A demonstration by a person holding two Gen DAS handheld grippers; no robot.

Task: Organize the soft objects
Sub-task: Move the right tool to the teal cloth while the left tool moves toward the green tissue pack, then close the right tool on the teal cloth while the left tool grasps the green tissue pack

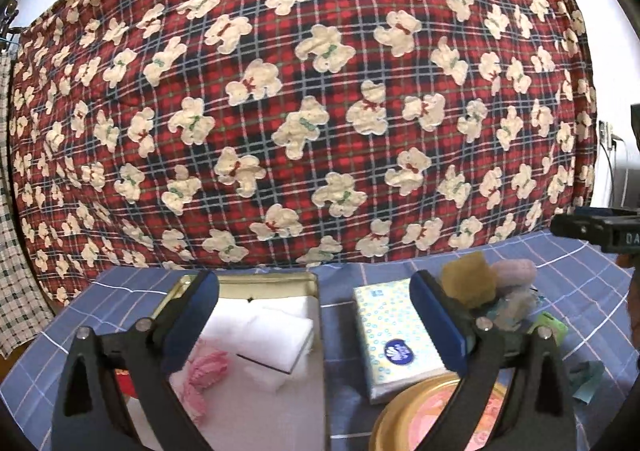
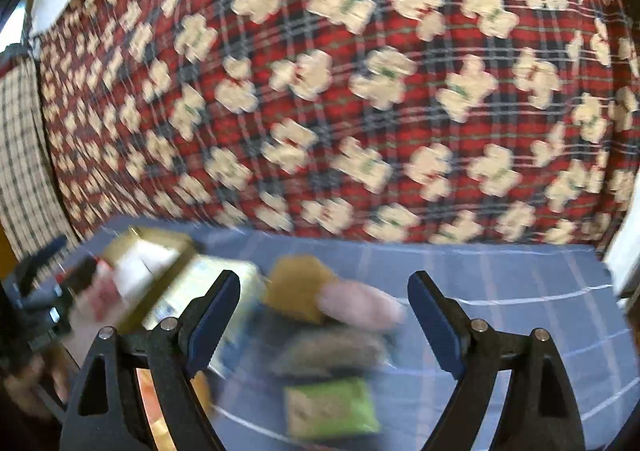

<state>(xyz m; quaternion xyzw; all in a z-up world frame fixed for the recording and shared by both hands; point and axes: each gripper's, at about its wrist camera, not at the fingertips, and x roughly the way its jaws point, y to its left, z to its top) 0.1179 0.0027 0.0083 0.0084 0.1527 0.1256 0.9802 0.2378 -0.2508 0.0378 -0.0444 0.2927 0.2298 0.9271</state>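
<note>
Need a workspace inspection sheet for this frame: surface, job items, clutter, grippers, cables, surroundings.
Surface: blue checked cloth, flat.
Job's things: open gold tin holding white sponge blocks and a pink knit piece; tissue pack beside it; yellow sponge, pink puff, green packet to the right.
Clutter: round tin lid, teal scrap.
Grippers: left hand-held gripper open, empty; right hand-held gripper open, empty, view blurred.
Cables: wall socket with cable.
Surroundings: red bear-print quilt behind.
</note>
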